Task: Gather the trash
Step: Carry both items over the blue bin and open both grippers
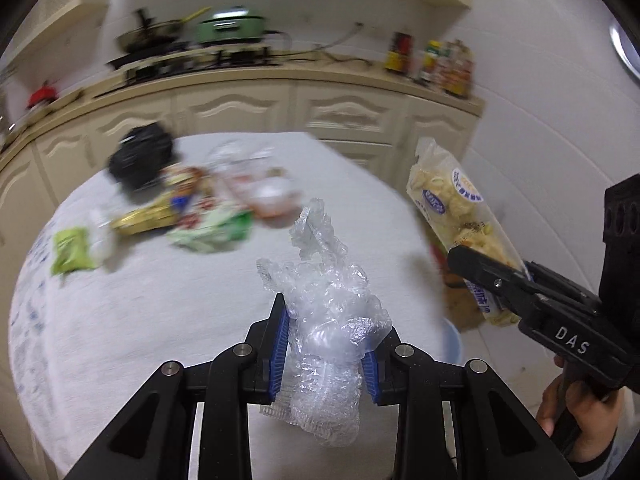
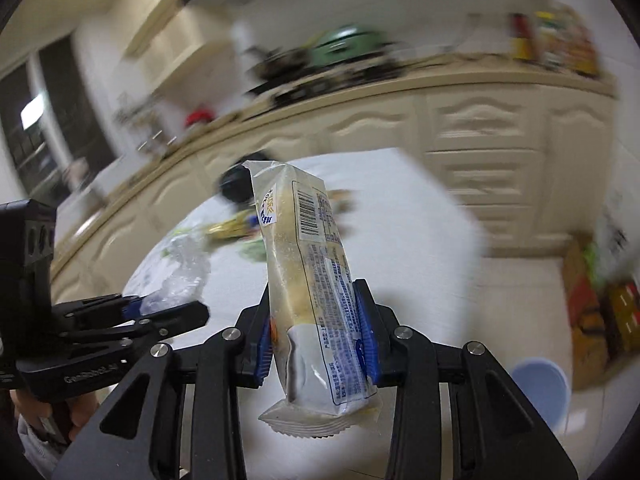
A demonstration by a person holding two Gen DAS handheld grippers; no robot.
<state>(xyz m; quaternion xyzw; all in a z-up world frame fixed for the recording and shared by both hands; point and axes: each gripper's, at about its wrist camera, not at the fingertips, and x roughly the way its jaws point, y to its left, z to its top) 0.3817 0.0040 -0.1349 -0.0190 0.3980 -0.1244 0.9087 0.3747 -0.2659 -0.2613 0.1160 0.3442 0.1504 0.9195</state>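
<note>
My left gripper is shut on a crumpled piece of clear bubble wrap and holds it above the near part of the white table. My right gripper is shut on a long clear snack packet with pale biscuits inside, held upright off the table's right side. The packet also shows in the left wrist view, clamped in the right gripper. The left gripper with the bubble wrap shows at the left of the right wrist view. More wrappers lie at the table's far left.
A black bag lies at the table's far left corner. A blue bucket stands on the floor right of the table, next to cardboard boxes. A cream kitchen counter with a stove, pans and bottles runs behind.
</note>
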